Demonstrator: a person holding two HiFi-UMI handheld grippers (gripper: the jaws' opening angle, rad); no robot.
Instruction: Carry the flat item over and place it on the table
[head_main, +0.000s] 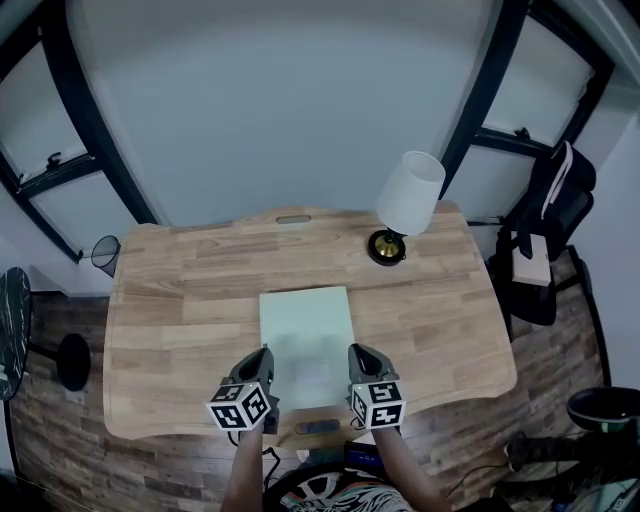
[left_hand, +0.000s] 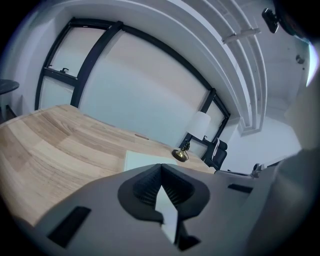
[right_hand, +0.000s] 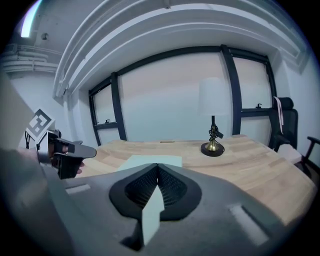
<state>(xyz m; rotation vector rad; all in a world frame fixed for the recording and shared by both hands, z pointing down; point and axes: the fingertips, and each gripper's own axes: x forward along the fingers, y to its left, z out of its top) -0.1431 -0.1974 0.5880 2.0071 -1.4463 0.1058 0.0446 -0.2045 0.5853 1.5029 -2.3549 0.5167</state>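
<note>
Flat item (head_main: 305, 322) pinched by left hand-held gripper (head_main: 265, 353), right hand-held gripper (head_main: 355, 351).

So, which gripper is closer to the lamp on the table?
Right. The right gripper holds the sheet nearly in line with the lamp; the left gripper holds it further left.

The sheet (head_main: 305, 330) is plain pale mint green. The bench (head_main: 180, 290) is light wood with streaky grain. The lamp (head_main: 408, 195) has a white shade and a brass-and-black base. The left gripper (head_main: 262, 352) and right gripper (head_main: 357, 350) are dark grey, their cubes patterned with black-and-white squares. The floor (head_main: 60, 430) is dark brown planks.
</note>
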